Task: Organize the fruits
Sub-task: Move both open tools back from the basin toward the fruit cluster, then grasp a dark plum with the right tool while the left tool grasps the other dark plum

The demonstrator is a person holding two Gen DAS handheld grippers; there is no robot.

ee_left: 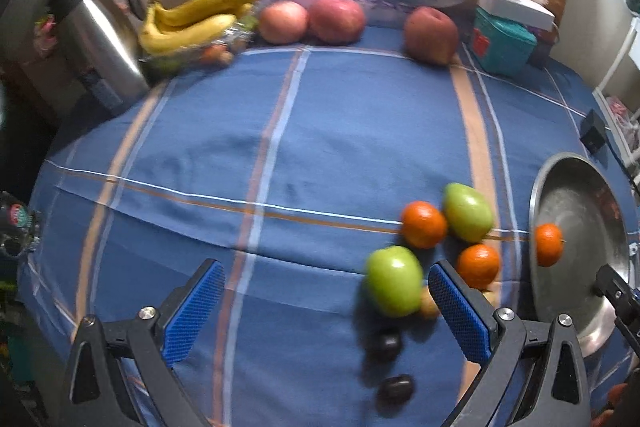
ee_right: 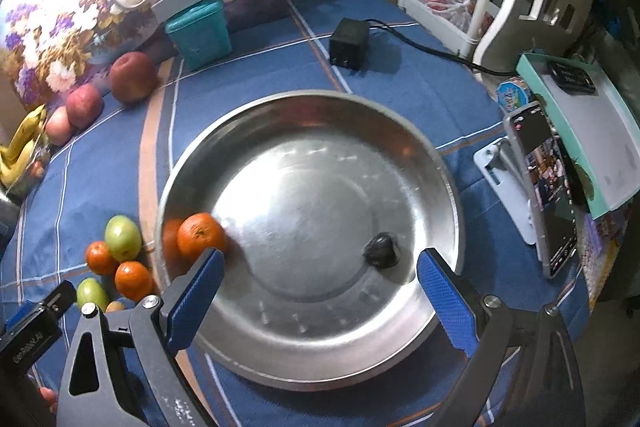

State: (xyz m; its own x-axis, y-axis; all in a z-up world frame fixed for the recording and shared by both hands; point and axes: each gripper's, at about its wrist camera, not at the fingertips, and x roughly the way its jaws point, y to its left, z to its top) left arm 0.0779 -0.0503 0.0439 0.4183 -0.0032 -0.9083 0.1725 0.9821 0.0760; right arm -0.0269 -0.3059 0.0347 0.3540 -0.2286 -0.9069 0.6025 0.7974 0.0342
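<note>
- R claw (ee_right: 316, 275) hangs over the steel pan (ee_right: 452, 195), jaws spread wide, nothing between them. It sits there bc the pan is the drop spot for the small fruit.
- Inside the pan: one orange (ee_right: 201, 235) just ahead of my R claw's left pad, up against the pan wall, w/ its reflection beside it. One small dark fruit (ee_right: 382, 249) ahead of the right pad, nearer the middle. Looks like a plum or date, can't tell.
- L claw (ee_left: 326, 311) also wide open, empty, low over the blue cloth (ee_left: 280, 107). Aimed just left of the loose pile, prob lining up the next pick.
- Nearest target: green apple (ee_left: 394, 281), just inside the L claw's right pad, not touching as far as I can see.
- Past it: two oranges (ee_left: 423, 224) and a 2nd green apple (ee_left: 468, 212), bunched together ahead-right.
- Two dark fruits (ee_left: 396, 387) low between the L pads, close in.
- Far ahead of the L claw, by the wall: bananas (ee_left: 192, 21) and three red apples (ee_left: 338, 20), well apart from the pile.
- My read: early on, most pieces are outside the pan.
</note>
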